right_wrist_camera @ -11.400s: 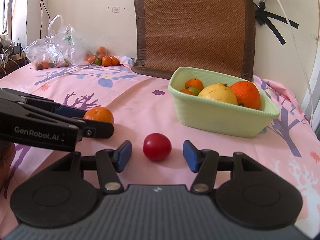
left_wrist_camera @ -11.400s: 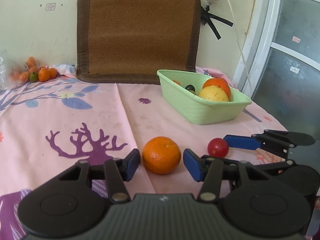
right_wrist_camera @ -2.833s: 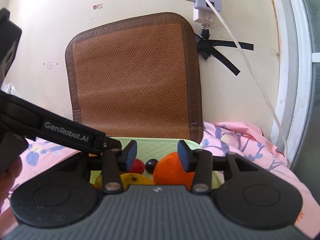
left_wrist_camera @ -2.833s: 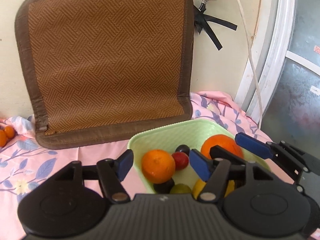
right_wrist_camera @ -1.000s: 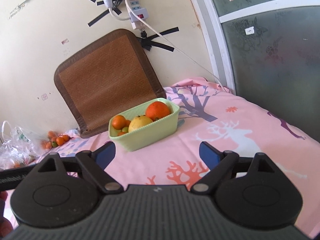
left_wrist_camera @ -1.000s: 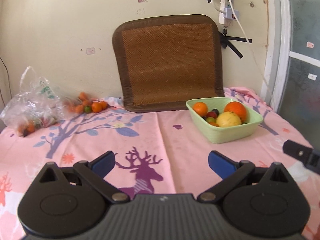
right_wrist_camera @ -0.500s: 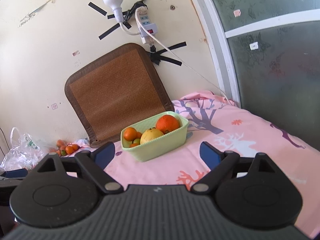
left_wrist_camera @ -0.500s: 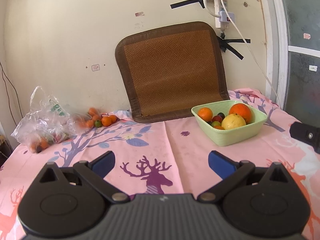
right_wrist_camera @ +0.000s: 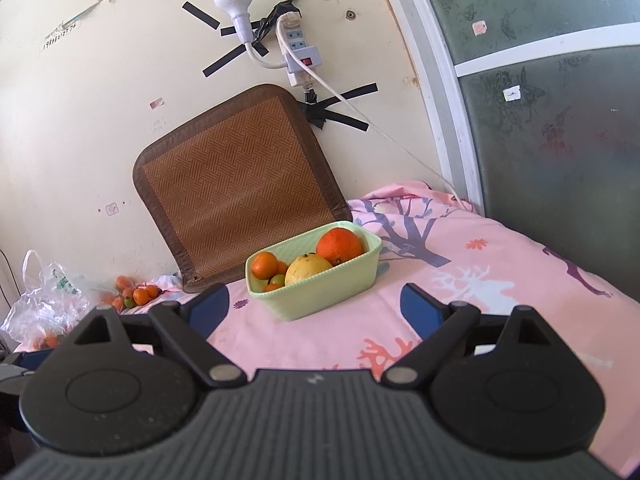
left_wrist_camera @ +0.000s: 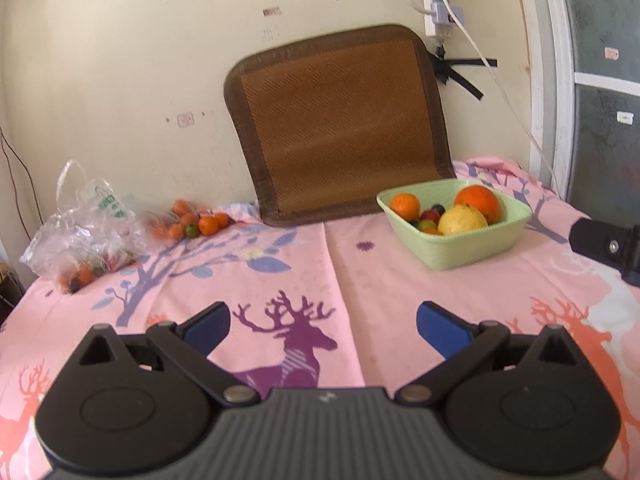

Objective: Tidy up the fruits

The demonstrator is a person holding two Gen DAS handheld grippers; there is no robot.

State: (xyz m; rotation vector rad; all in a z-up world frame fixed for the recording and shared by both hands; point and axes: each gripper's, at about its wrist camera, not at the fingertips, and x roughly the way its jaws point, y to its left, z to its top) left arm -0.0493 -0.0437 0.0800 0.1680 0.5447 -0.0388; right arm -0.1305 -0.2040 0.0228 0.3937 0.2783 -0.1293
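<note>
Since 0.5 s ago: both cameras sit slightly farther back; scene otherwise unchanged. Since 11.4 s ago: the orange and the red fruit, then lying on the cloth, are now in the green basket.

Left hand-held gripper: jaws spread wide, empty, above the pink cloth. Right hand-held gripper: jaws spread wide, empty.

Basket rests on the cloth just in front of the woven mat, long axis running near-left to far-right in the right wrist view. It holds a large orange, a yellow fruit and a small orange.
</note>
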